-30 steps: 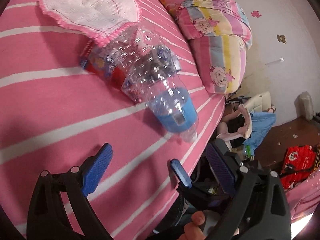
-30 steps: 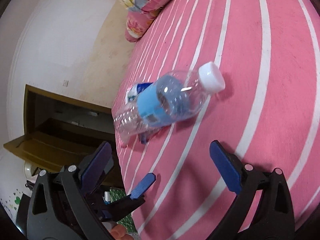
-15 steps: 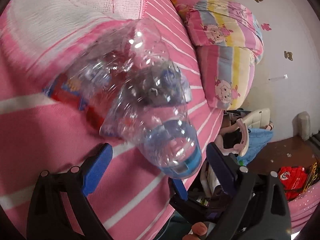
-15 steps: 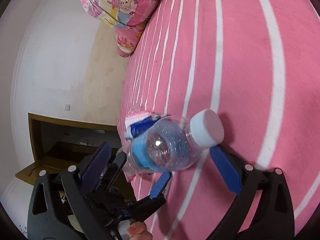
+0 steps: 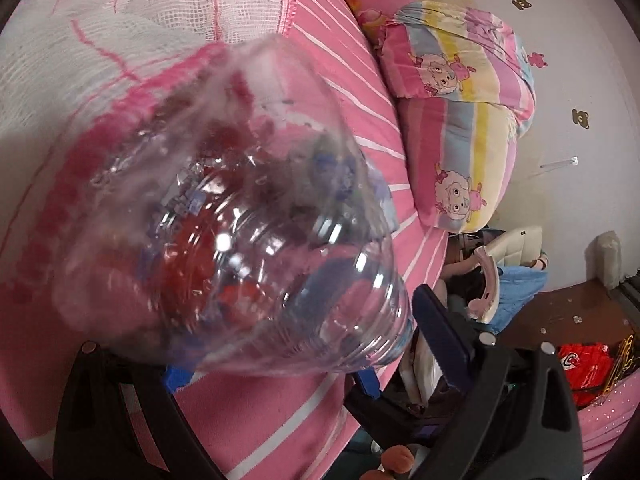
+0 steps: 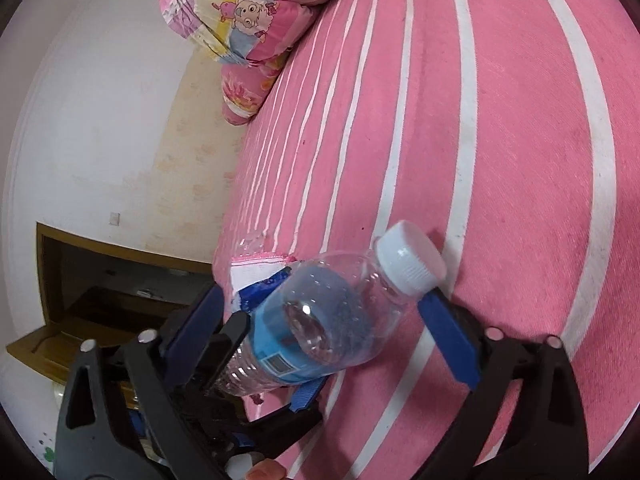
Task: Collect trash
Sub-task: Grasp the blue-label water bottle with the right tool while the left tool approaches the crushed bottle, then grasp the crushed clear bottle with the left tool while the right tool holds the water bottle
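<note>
Bottle: we see a clear plastic bottle [image 6: 320, 332] w/ blue label and white cap [image 6: 408, 256], lying on its side at lower centre of the right wrist frame; in the left wrist frame its ribbed base [image 5: 256, 272] fills the centre, v. close to the lens.
Right gripper: right gripper [image 6: 320, 336] has jaws spread wide, one each side of the bottle; blue pads near it, but we can't confirm contact.
Left gripper: left gripper [image 5: 292, 344] also looks spread, its right pad [image 5: 440, 328] clear of the bottle; its left pad is hidden behind the plastic, so whether it touches we can't tell.
Wrapper: a red/blue packet [image 5: 192, 248] shows blurred through the bottle, prob. a 2nd piece of trash.
Cloth: white mesh cloth w/ pink trim [image 5: 152, 20], upper left of the left wrist frame, just beyond the bottle.
Bed: pink striped cover [image 6: 500, 128] under it all; cartoon pillows [image 5: 460, 112] at upper right of the left wrist frame.
Progress: early, in our judgement. Nothing gripped yet, no bin in view.
Left to do: close on the bottle, lift, carry off; then the packet.
</note>
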A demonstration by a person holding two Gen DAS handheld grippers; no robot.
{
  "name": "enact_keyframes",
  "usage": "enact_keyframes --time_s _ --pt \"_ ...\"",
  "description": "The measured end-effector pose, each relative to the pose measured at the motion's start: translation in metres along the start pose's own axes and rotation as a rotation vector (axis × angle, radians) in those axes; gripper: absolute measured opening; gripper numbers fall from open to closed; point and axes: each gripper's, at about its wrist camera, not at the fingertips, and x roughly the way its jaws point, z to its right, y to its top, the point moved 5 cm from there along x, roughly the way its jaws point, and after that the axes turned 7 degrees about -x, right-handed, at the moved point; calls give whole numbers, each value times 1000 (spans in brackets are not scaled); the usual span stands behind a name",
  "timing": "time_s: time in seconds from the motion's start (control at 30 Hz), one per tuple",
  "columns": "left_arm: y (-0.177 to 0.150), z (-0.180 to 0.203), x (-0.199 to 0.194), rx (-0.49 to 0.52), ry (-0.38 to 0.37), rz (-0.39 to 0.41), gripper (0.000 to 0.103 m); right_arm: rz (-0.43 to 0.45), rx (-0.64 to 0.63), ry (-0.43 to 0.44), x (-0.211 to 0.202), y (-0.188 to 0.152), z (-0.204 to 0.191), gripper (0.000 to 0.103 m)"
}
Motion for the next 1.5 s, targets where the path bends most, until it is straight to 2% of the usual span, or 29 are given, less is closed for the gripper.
enact_keyframes --time_s 0.07,0.17,0.37,0.5,0.67,0.83,0.93,1.07,1.17,1.23,1.27,1.37,1.5 --pt "1 0 1 -3 -5 3 90 -13 -4 -22 3 -1 4 68" --pt "1 1 0 0 -11 11 87 -4 19 5 0 -1 10 67" --pt "1 -1 -5 -57 -109 12 69 -7 56 45 -2 -2 12 63" --pt "-4 3 -12 -62 -134 20 66 -9 66 68 -5 -3 9 62" --pt "-18 12 -33 -16 -151 53 62 -12 95 120 -17 -10 2 61" --pt "-40 9 -56 -28 -185 70 61 -16 85 137 -41 -31 -9 60" --pt "-51 1 -60 -80 -185 56 62 -38 96 120 -49 -43 -6 60" --pt "-65 -18 -62 -172 -153 45 72 -83 159 113 -52 -51 5 55" --pt "-75 -20 -66 -164 -120 39 73 -116 187 111 -50 -54 11 57" --pt "-80 -17 -67 -147 -91 27 75 -139 203 103 -49 -57 16 65" --pt "-85 -17 -67 -149 -85 16 76 -153 212 96 -47 -57 17 73" --pt "-100 -21 -69 -178 -94 -27 77 -159 212 97 -42 -56 16 82" --pt "-107 -27 -82 -191 -64 -27 77 -166 175 72 -40 -62 12 86"
